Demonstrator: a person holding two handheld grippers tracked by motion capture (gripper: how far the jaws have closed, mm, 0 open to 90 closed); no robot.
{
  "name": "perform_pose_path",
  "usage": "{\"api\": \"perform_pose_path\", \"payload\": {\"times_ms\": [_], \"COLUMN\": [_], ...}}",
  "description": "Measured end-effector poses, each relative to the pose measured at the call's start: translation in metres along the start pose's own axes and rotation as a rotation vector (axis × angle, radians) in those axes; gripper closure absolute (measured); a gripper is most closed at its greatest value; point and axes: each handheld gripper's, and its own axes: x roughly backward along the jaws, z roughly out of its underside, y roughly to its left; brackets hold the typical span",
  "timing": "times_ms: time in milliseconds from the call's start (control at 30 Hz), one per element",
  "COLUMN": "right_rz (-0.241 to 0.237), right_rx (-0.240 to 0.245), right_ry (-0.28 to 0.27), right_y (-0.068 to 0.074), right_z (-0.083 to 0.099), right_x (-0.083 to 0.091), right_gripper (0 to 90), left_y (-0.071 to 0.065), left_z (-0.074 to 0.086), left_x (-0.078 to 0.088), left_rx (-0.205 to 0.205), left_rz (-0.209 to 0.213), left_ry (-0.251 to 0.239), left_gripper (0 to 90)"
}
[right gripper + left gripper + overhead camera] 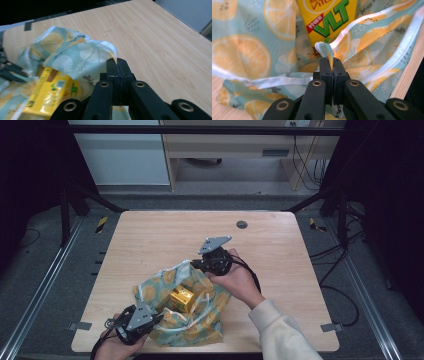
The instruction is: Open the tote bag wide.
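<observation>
Two grippers are pinching a lemon-print bag on the tabletop (150, 232).
The bag (155, 287) is lying between both sets of fingers, with a yellow carton (181, 300) sitting inside it. The right gripper (194, 264) is pressing its fingers together on the bag's far edge; the left gripper (161, 316) is clamping its fingers tight on the near white-trimmed rim, just before the carton.
</observation>
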Motion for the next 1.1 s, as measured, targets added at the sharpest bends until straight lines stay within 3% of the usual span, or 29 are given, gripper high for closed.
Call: {"api": "perform_pose_path", "payload": {"times_ms": [333,567,633,867,900,1100], "right_rz": [0.04,0.064,0.072,0.083,0.087,0.112], "right_rx": [-0.083,-0.119,-0.129,-0.159,-0.167,-0.193], "right_ry": [0.026,0.088,0.103,0.133,0.14,0.159], "right_y": [-0.03,-0.048,-0.051,-0.062,-0.063,-0.073], "right_z": [0.008,0.021,0.024,0.042,0.045,0.06], "right_x": [-0.012,-0.025,-0.029,-0.042,-0.044,-0.049], "right_gripper": [90.0,90.0,90.0,90.0,90.0,90.0], "left_y": [0.0,0.002,0.001,0.0,-0.001,0.0], "left_z": [0.0,0.001,0.002,0.003,0.003,0.005], "left_x": [-0.001,-0.002,-0.003,-0.007,-0.009,-0.012], "left_rx": [-0.007,-0.024,-0.009,-0.041,-0.023,-0.024], "left_rz": [0.0,-0.017,-0.019,-0.023,-0.021,-0.008], "left_ry": [0.011,0.046,0.036,0.083,0.074,0.103], "left_gripper": [89.5,89.3,89.3,89.2,89.2,89.5]}}
